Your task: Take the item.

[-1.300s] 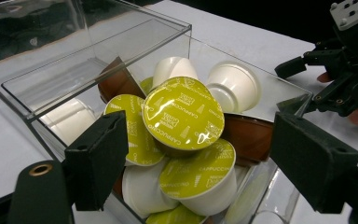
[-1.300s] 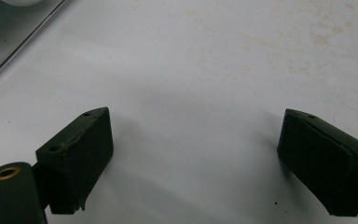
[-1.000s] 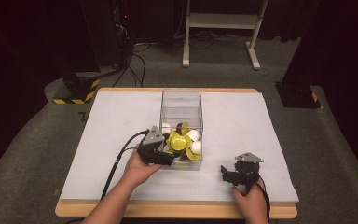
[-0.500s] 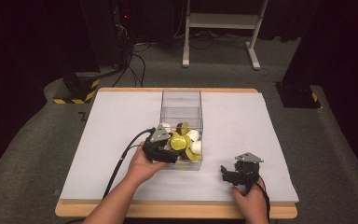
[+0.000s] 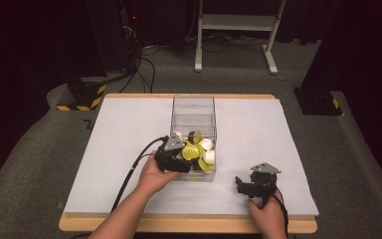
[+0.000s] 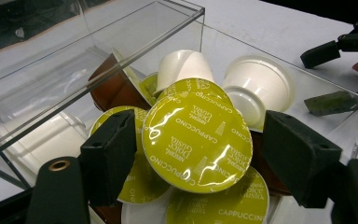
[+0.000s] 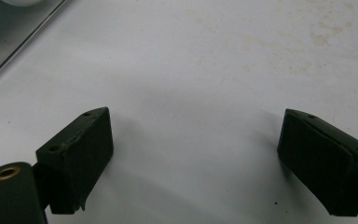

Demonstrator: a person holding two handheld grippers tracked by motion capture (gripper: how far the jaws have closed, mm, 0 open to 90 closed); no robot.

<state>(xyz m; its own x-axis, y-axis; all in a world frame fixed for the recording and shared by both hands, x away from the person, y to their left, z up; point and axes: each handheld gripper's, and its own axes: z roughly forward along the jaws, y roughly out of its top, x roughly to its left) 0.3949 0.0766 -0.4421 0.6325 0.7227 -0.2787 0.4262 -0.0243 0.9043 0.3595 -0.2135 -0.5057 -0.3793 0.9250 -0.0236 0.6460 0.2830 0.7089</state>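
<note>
Here, left tool (image 6: 198,154) gapes around one green capsule (image 6: 196,142); right tool (image 7: 193,163) spread, empty

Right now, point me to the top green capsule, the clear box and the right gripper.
top green capsule (image 6: 196,142), left gripper view, middle of its foil lid.
clear box (image 5: 193,106), high view, far wall.
right gripper (image 5: 239,185), high view, between its open fingers, over the white table.

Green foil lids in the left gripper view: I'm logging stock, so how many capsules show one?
4. One lid between the left gripper jaws, one lower left, one below, one sliver behind. More may be buried in the clear box.
</note>
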